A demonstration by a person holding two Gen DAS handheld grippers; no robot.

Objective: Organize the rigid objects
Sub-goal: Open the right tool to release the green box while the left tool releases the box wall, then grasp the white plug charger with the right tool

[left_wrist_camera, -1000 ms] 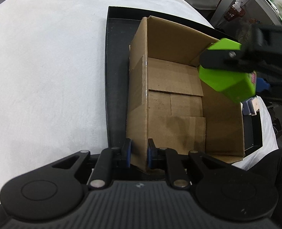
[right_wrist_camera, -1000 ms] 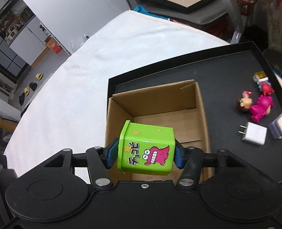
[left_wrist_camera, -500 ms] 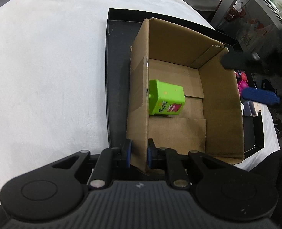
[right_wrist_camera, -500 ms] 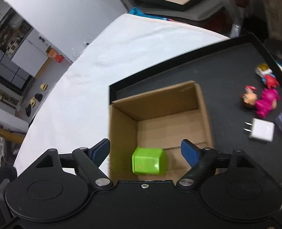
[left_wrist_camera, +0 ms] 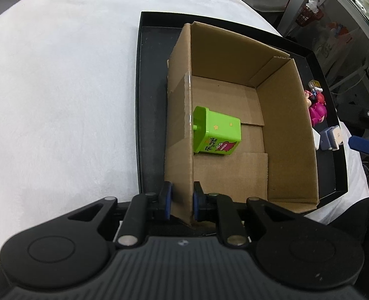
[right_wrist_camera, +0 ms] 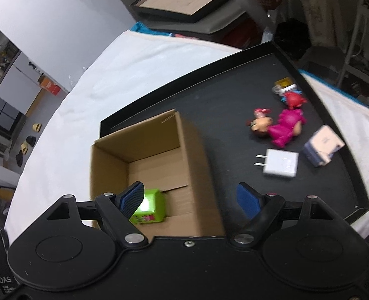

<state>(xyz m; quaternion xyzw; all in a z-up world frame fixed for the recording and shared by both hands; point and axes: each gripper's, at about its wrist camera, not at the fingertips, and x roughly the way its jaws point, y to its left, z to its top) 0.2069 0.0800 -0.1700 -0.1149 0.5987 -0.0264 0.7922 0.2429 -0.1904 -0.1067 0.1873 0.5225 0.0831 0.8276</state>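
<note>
An open cardboard box [left_wrist_camera: 287, 135] [right_wrist_camera: 197, 165] stands on a black tray [left_wrist_camera: 152, 80] [right_wrist_camera: 222, 100]. A green toy box with a pink cartoon [left_wrist_camera: 215, 132] [right_wrist_camera: 150, 208] lies on its side on the box floor by the left wall. My left gripper [left_wrist_camera: 180, 203] is shut on the box's near left wall. My right gripper [right_wrist_camera: 192, 200] is open and empty above the box's near right part. On the tray to the right lie a pink figure [right_wrist_camera: 285, 127], a red figure [right_wrist_camera: 293, 98], a white plug charger [right_wrist_camera: 280, 162] and a white-blue adapter [right_wrist_camera: 322, 145].
The tray sits on a white cloth-covered table [left_wrist_camera: 59, 100]. A framed board [right_wrist_camera: 184, 0] lies on a surface beyond the table. Shelving and clutter [left_wrist_camera: 347, 37] stand to the right.
My right gripper opened and let go of the green toy box, which dropped into the cardboard box. The right gripper has since swung right, toward the tray's toys. The left gripper has not moved.
</note>
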